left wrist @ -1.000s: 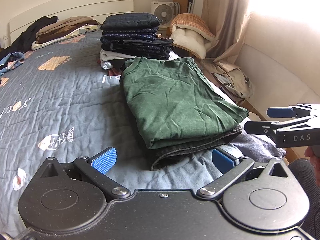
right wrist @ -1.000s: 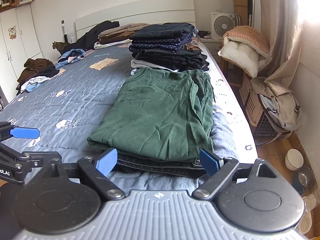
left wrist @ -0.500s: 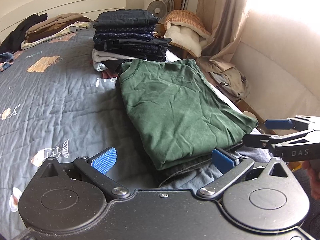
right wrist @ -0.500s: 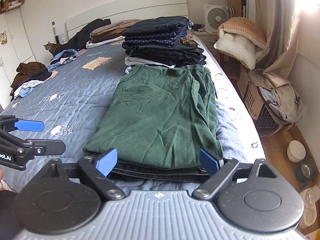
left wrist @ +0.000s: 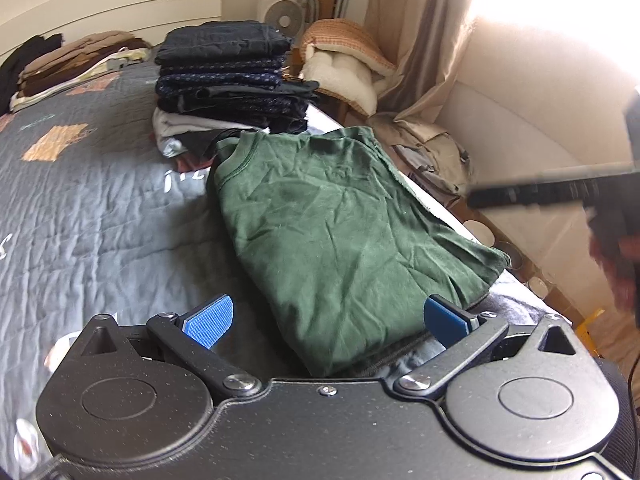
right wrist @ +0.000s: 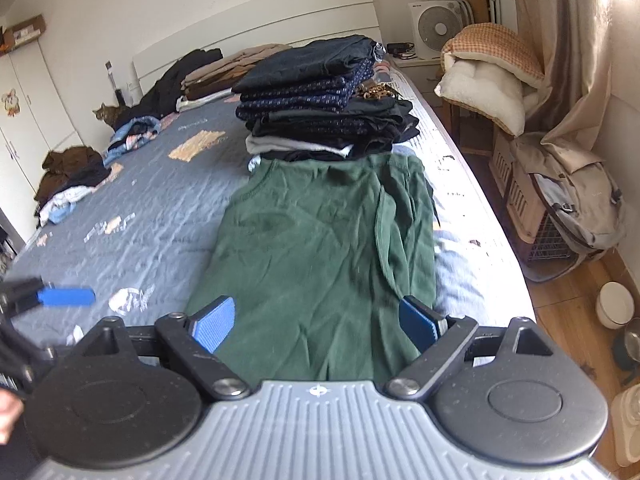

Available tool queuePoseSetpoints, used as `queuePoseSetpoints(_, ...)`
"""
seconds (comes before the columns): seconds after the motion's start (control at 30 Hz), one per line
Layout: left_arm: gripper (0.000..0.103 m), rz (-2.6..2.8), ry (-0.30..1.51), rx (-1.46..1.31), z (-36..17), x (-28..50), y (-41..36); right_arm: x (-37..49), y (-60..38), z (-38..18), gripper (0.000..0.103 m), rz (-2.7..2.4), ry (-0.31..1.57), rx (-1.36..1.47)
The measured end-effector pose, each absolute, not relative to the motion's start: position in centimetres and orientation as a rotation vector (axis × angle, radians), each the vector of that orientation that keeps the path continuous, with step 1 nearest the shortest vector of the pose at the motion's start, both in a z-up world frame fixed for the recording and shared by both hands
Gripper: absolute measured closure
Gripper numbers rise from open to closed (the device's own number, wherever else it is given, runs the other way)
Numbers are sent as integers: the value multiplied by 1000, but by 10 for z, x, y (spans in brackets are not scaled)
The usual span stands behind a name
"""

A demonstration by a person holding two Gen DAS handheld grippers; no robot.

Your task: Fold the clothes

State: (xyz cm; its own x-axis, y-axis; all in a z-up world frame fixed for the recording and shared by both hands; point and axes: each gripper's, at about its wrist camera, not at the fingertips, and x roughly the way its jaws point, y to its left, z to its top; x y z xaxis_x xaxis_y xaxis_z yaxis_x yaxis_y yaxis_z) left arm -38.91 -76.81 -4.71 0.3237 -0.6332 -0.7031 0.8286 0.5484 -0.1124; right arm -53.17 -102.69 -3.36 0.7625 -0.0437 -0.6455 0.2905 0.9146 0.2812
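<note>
With both the left gripper (left wrist: pixel 327 318) and right gripper (right wrist: pixel 316 322) jaws wide and empty over the green shirt (right wrist: pixel 320 256) at frame centre on the bed (right wrist: pixel 152 216), a one-layer pinch could undo its folds.

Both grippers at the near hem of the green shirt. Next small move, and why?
Probably ease both down and close on the near edge of the green shirt. The left gripper and right gripper are open, straddling that edge, holding nothing.
</note>
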Motion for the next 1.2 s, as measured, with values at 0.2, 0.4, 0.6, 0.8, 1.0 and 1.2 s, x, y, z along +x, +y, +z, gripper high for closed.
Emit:
queuePoseSetpoints(0.2,0,-1052,750,238,-56,-353,-787,-470,-1055,-35,14,-188,734,354)
queuePoseSetpoints(0.4,0,-1087,735,217,-75,-325,-799,-418,-1085,-56,17,-203,823,331)
queuePoseSetpoints(0.6,0,-1092,749,231,-88,-314,-804,-389,-1109,-75,35,-214,874,315)
queuePoseSetpoints(0.8,0,-1087,748,233,-91,-312,-802,-372,-1121,-93,63,-204,924,332)
queuePoseSetpoints(1.0,0,-1081,749,228,-93,-310,-801,-365,-1119,-96,90,-166,930,318)
queuePoseSetpoints(1.2,0,-1073,746,225,-93,-310,-798,-377,-1122,-78,95,-158,839,310)
